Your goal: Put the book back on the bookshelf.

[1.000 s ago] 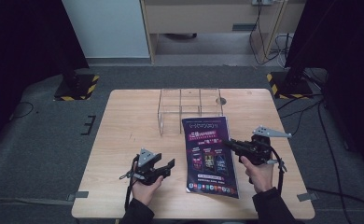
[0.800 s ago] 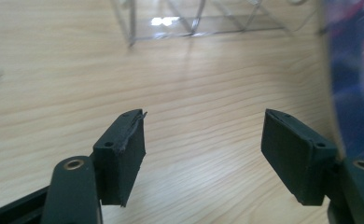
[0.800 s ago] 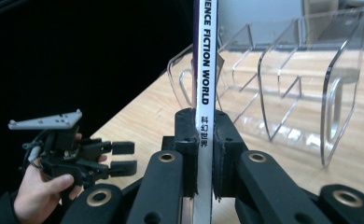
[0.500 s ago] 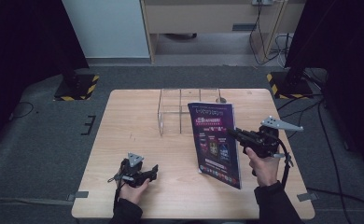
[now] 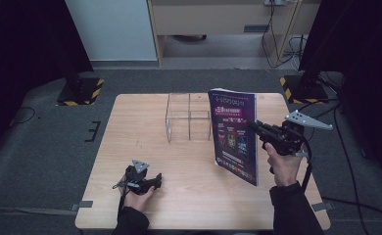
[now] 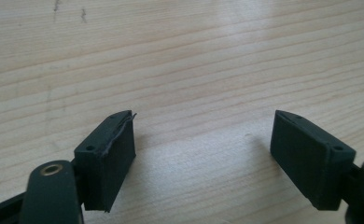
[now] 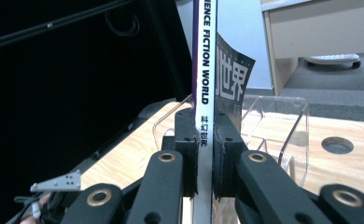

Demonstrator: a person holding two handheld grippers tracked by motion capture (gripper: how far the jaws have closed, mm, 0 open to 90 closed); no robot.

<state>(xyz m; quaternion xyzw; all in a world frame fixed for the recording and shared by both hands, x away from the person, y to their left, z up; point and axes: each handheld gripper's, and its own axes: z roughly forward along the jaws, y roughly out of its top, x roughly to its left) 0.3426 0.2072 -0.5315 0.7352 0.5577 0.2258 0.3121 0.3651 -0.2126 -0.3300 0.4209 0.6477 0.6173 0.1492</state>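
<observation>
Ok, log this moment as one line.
right tongs: shut on purple magazine, upright | left tongs: open, just opening, over wooden table | clear acrylic rack: empty

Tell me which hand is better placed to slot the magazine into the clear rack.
Right. The right gripper is clamped on the magazine, holding it upright just beside the clear rack. The left gripper is open, empty, low at the table's near edge.

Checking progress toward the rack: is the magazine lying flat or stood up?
Stood up. The right gripper is shut on the magazine at its spine, holding it upright above the table, beside the clear rack.
</observation>
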